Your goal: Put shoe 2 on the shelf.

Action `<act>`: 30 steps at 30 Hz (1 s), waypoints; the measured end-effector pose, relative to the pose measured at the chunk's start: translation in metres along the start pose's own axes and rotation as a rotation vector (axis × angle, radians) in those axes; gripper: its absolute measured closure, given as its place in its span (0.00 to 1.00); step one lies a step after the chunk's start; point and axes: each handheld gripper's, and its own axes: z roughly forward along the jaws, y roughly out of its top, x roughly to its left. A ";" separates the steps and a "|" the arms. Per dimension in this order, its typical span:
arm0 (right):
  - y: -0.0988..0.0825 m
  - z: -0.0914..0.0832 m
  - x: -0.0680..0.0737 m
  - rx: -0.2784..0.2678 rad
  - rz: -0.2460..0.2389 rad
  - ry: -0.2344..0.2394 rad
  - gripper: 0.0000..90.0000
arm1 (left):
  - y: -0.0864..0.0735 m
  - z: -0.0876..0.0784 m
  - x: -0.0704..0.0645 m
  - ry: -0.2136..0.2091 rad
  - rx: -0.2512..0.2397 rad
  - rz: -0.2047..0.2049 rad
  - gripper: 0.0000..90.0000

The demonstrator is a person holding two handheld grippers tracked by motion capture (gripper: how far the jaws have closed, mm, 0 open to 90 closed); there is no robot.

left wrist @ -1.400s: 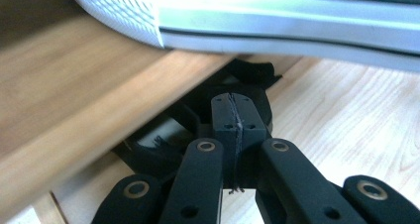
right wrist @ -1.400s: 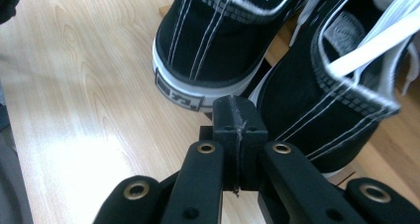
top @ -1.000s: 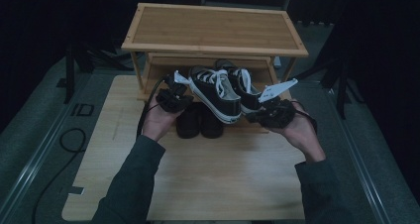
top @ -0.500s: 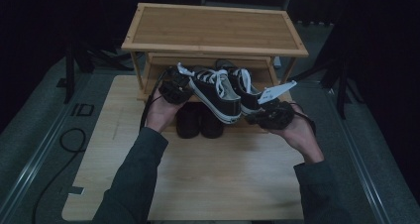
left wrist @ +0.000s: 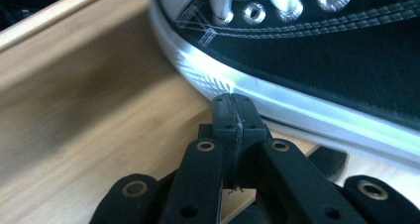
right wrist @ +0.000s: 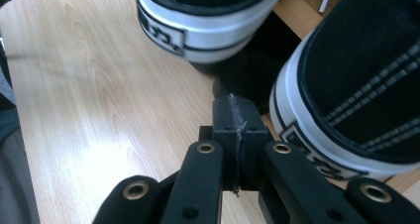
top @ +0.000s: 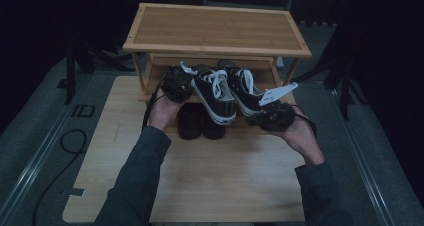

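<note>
Two black sneakers with white laces and white soles, left sneaker (top: 212, 92) and right sneaker (top: 243, 90), sit at the front edge of the lower shelf (top: 260, 73) of a bamboo rack (top: 215, 30). A darker pair of shoes (top: 200, 123) under that edge is hard to make out.

Left gripper (left wrist: 233, 102): jaws pressed together, empty, tip against the left sneaker's white sole.

Right gripper (right wrist: 234, 105): jaws together, empty, just beside the right sneaker's heel. Heel patches (right wrist: 161, 34) carry writing, too blurred to read.
</note>
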 end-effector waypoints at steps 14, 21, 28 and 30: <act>0.010 0.004 0.015 -0.068 -0.045 0.088 0.99 | 0.000 0.002 0.005 -0.002 0.007 -0.018 1.00; 0.019 0.008 0.024 -0.074 -0.075 0.107 0.99 | -0.007 0.000 0.014 0.000 0.014 -0.037 1.00; 0.028 0.017 0.031 -0.083 -0.097 0.143 0.99 | -0.015 -0.003 0.024 0.008 0.019 -0.056 1.00; 0.030 0.019 0.032 -0.076 -0.095 0.138 0.99 | -0.018 -0.004 0.028 0.001 0.013 -0.068 1.00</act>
